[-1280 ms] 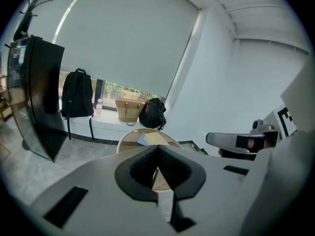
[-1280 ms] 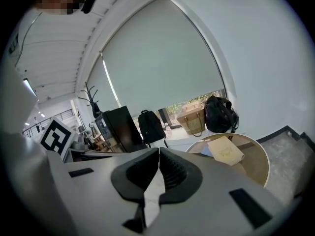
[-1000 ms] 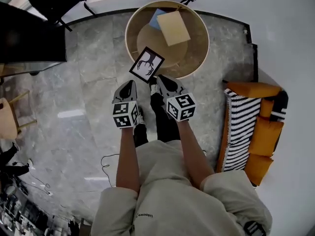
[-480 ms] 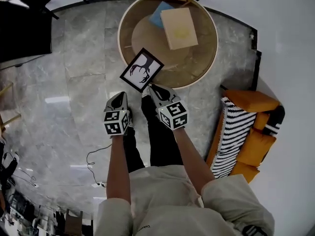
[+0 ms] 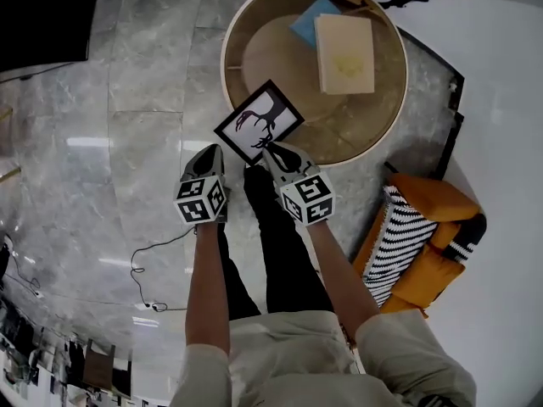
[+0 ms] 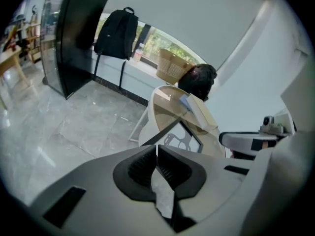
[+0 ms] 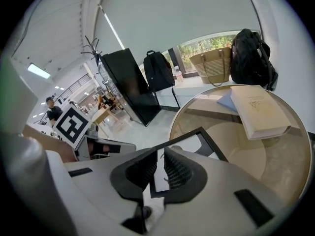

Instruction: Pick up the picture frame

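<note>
Right gripper view, nearest first: right gripper [image 7: 160,156] is clenched, its pads all but together with nothing between them. Showing through the slit and just past the tips is the picture frame [image 7: 197,140], with a black border and a white print bearing a dark figure. 1 corner points back at the jaws.

The left gripper [image 6: 156,154] is likewise clenched and empty. From it the frame sits ahead and off to its right, further off than from the right gripper.

Head view agrees:
- The right tips sit at the frame's near corner. Whether they touch it, cannot tell.
- The frame lies diagonal to both grippers. Its long edge runs from the right tips away and to the right, and its short edge runs away and to the left, across the front of the left gripper.
- The frame rests at the near rim of the round table [image 5: 227,51], and its near corner seems to overhang.
- Beyond the frame and well apart from it lies a pale book [image 5: 346,53].

Judgement: the right hand is better placed. Its jaws must part first, then close over the near corner or the long edge.
</note>
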Available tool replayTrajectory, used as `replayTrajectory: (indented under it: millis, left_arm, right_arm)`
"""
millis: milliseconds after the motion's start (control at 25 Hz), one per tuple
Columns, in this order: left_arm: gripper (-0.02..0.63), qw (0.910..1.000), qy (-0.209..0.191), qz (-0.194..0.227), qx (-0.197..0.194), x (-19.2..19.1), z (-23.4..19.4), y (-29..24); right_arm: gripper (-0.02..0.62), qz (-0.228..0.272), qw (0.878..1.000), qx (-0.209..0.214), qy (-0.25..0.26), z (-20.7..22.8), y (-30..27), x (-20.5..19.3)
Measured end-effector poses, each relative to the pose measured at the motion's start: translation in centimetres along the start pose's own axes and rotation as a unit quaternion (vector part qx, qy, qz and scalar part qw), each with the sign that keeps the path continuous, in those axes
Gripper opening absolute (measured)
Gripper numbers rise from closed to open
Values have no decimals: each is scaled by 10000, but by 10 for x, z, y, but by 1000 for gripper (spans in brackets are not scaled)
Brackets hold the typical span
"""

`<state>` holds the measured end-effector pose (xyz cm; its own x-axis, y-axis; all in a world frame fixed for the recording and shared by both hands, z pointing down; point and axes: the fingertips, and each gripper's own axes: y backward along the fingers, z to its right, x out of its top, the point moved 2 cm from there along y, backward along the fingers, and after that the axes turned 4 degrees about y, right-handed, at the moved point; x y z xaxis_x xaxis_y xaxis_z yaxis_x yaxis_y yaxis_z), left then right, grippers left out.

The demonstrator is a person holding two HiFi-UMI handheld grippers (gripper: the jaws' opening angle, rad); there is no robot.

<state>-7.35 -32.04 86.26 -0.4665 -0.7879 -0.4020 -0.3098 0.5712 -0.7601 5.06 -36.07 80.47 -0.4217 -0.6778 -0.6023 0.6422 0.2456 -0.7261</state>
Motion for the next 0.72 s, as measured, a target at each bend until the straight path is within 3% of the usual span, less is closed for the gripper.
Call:
replayTrajectory:
  millis: [120,200,280,440,520,600,720]
  left_arm:
    - [47,9974,658,235,-195,-2,-16,-11]
    - [185,9937,1022,233,-405,-9,-24,-23]
    - [228,9906,1237,219,-534,-16,-29,-36]
    - [255,9812,1705,219,-879,-26,-27,-61]
    - [258,9797,1755,161,-958,-30,-23,-72]
    - [261,9787,1777,128,-1023,-33,-19,-82]
    - [261,9735,1973,184,-1144,-32,-15,-90]
  right_arm:
    - [35,-98,9998,86,116,3,-15,-10]
    - [35,-138,9997,132,124,7,-23,-17]
    - [35,-178,9996,165,152,13,-31,-22]
    - [35,-198,9994,193,225,24,-45,-27]
    - [41,-195,9993,216,216,29,-49,-28]
    - [116,-227,9992,282,195,31,-53,-30]
    - [129,-267,9989,324,221,35,-57,-33]
